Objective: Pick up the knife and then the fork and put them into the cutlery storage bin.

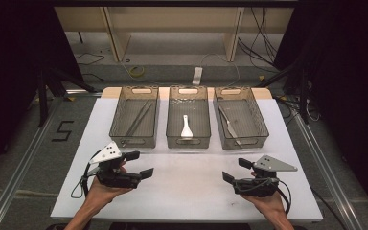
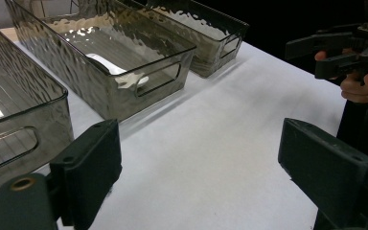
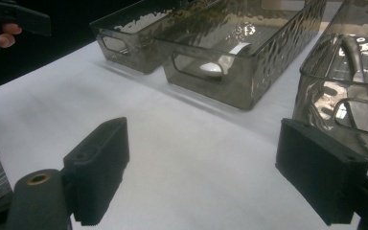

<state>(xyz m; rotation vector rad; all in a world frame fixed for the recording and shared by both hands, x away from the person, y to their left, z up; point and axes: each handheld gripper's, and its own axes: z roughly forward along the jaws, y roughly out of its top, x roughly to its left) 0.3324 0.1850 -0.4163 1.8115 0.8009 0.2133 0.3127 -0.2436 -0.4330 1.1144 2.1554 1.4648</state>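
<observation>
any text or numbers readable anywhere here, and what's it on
"5": a single digit in black strokes on the grey floor left of the white table.

No other text can be read: the three clear bins, the utensils in them, and both grippers show no legible label or brand in any view.

3 smoky clear bins are set side by side: chopsticks (image 1: 138,118) are laid diagonally in the left bin (image 1: 135,116), a white spoon (image 1: 186,127) in the middle bin (image 1: 188,117), a knife (image 1: 229,125) in the right bin (image 1: 239,117).
</observation>
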